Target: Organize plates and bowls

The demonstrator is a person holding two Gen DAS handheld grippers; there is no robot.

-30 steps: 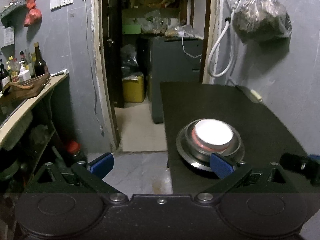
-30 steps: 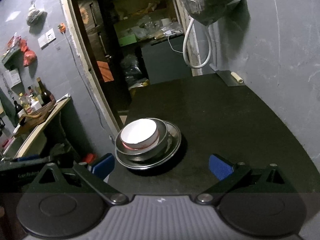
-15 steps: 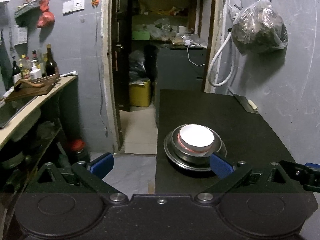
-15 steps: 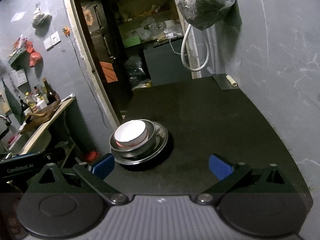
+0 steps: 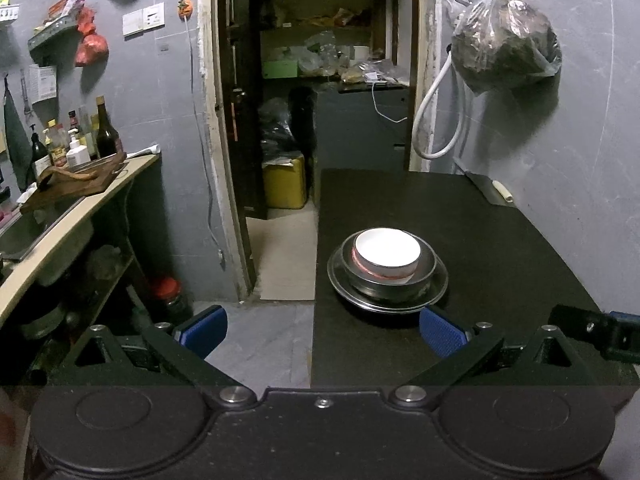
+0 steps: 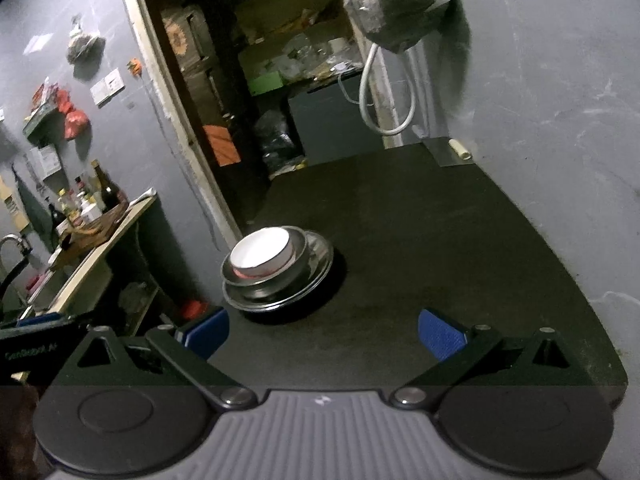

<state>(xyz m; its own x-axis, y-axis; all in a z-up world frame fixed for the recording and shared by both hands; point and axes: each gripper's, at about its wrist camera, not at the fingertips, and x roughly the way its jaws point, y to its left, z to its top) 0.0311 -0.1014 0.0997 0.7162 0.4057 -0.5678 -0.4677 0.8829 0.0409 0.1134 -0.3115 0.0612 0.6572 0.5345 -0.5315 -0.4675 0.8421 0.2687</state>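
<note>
A dark worktop [image 5: 500, 240] sits against a grey wall beside an open doorway [image 5: 320, 100]. On it we see one stack: a white bowl [image 5: 387, 249] nested in a steel bowl [image 5: 427, 270], both on a steel plate [image 5: 439, 285]. The stack lies just ahead of our left tool [image 5: 322, 330], near its right finger, and ahead-left of our right tool [image 6: 323, 332]. Both tools are spread wide, grasping nothing.

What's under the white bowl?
The white bowl sits inside a steel bowl, which stands on a steel plate. Anything between them is covered.
</note>
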